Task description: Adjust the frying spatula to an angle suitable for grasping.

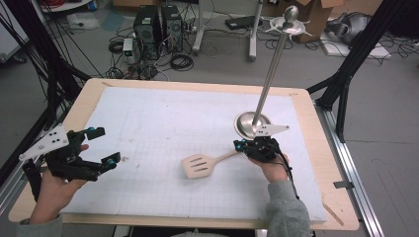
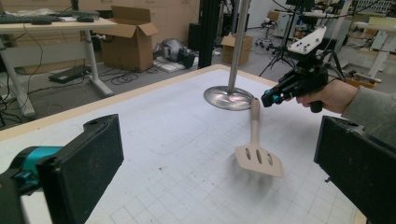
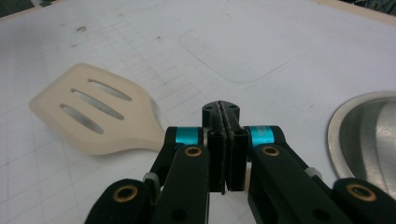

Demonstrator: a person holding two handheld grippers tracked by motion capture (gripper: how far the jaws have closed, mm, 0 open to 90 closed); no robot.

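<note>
A cream slotted spatula (image 1: 200, 166) lies near the middle of the white mat, its handle running right towards my right gripper (image 1: 240, 146). In the right gripper view that gripper (image 3: 223, 109) is shut, pads pressed together, and the spatula (image 3: 100, 114) passes its handle beneath the left finger. Whether the jaws touch the handle I cannot tell. The left gripper view has the spatula (image 2: 258, 156) with its handle end beside the right gripper (image 2: 267, 99). My left gripper (image 1: 104, 145) stands open at the mat's left edge, and nothing is between its jaws (image 2: 222, 158).
A metal stand with a round base (image 1: 247, 129) and a tall tilted pole (image 1: 272, 64) sits just behind the right gripper. The white gridded mat (image 1: 163, 118) covers a wooden table (image 1: 89, 94). Boxes, computers and cables lie on the floor beyond.
</note>
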